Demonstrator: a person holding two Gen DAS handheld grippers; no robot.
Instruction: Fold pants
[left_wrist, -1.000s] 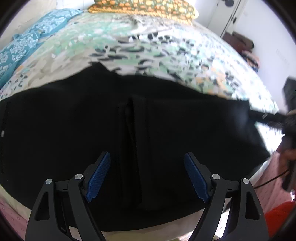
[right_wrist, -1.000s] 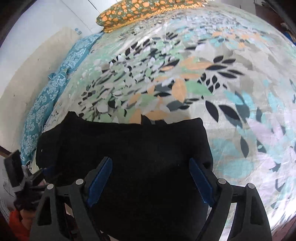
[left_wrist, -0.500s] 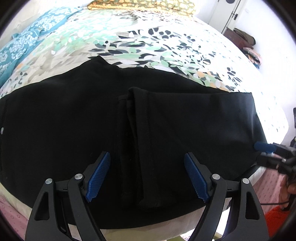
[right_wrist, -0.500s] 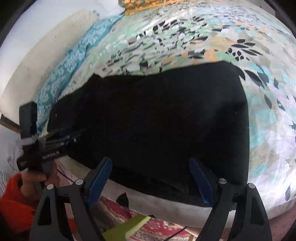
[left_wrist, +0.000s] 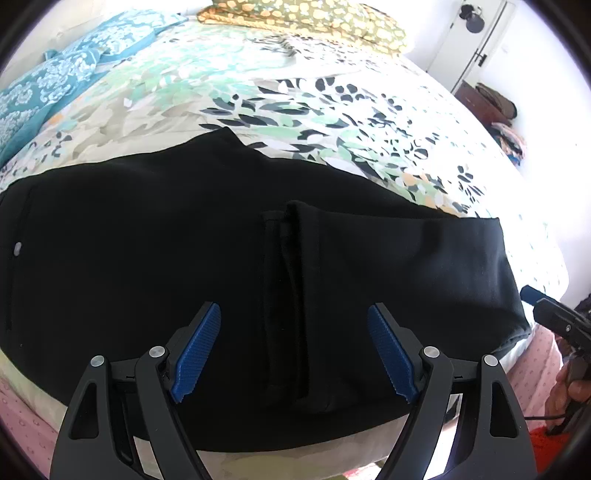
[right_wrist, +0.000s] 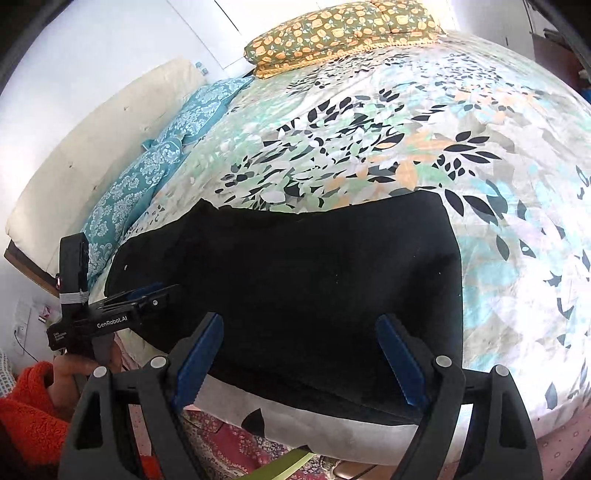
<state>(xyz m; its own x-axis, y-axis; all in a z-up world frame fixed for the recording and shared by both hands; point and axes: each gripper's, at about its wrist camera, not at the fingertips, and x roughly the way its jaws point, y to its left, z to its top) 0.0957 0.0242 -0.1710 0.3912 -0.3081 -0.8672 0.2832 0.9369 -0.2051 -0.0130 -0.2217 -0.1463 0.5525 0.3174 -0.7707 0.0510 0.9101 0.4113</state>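
Black pants (left_wrist: 155, 243) lie folded flat along the near edge of a bed with a leaf-print cover (left_wrist: 332, 107). The leg ends lie doubled back over the middle, their hems (left_wrist: 288, 295) running toward me. My left gripper (left_wrist: 295, 350) is open and empty, hovering above the hems near the bed's edge. My right gripper (right_wrist: 299, 363) is open and empty, above the pants (right_wrist: 295, 280) at their right end by the edge. The left gripper also shows in the right wrist view (right_wrist: 125, 310), and the right gripper's tip shows in the left wrist view (left_wrist: 543, 301).
Teal patterned pillows (right_wrist: 147, 173) and an orange-flowered pillow (right_wrist: 340, 33) lie at the bed's far side. A cream headboard (right_wrist: 92, 140) stands left. A patterned rug (right_wrist: 236, 450) lies below the bed's edge. A door (left_wrist: 469, 40) and stacked things (left_wrist: 495, 107) stand far right.
Both grippers have drawn back from the pants and lifted, staying open. The right gripper has backed off the right end toward the bed's edge. The pants lie still.
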